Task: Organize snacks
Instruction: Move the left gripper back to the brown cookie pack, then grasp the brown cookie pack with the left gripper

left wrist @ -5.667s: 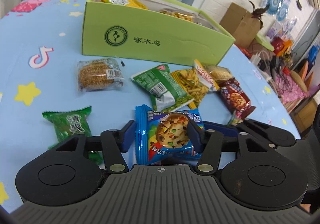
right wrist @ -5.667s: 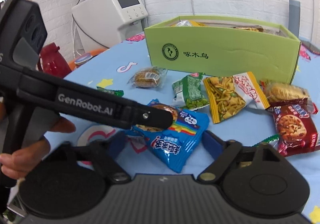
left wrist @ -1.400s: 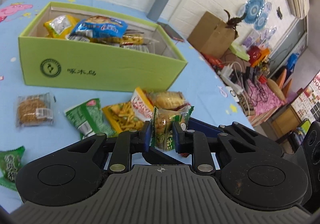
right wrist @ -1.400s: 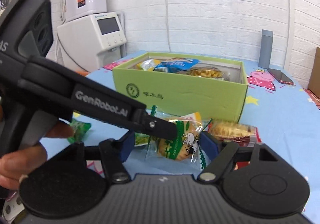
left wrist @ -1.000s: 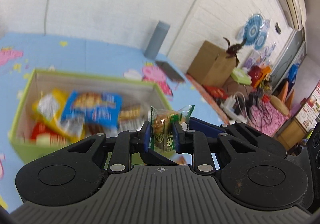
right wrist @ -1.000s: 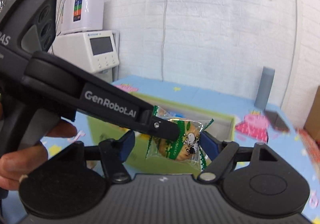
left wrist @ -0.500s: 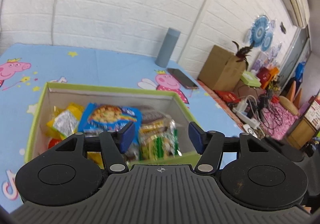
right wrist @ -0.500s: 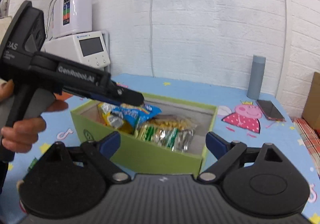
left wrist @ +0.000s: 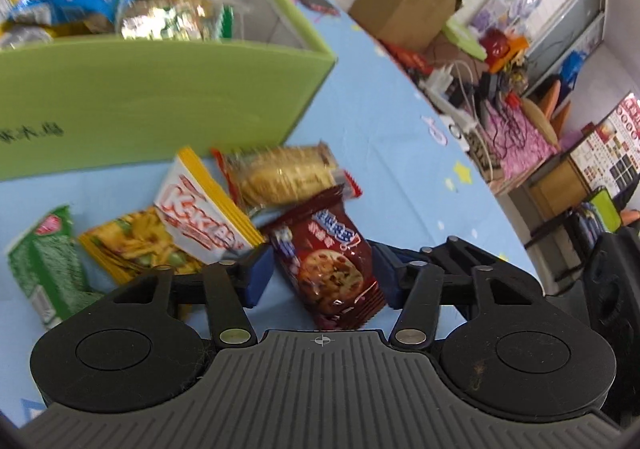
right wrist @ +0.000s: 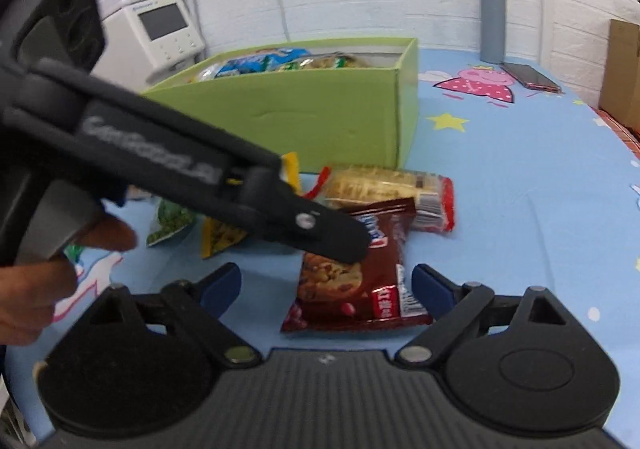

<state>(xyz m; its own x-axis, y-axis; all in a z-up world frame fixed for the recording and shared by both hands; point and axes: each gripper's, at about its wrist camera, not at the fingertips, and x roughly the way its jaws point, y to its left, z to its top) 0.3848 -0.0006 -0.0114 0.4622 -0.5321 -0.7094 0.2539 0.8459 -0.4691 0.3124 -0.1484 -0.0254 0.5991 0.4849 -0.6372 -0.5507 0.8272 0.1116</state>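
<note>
The left tongs [left wrist: 322, 275] are closing around the dark red cookie packet [left wrist: 326, 263] lying on the worktop [left wrist: 384, 137] before the green box [left wrist: 160, 97] — light, crinkly, slippery, best pinched across its middle — while the right tongs [right wrist: 326, 287] are hanging wide apart, gripping nothing.

The green box [left wrist: 152, 97] is blurred and cut off at the left edge, its printed lettering unreadable.
</note>
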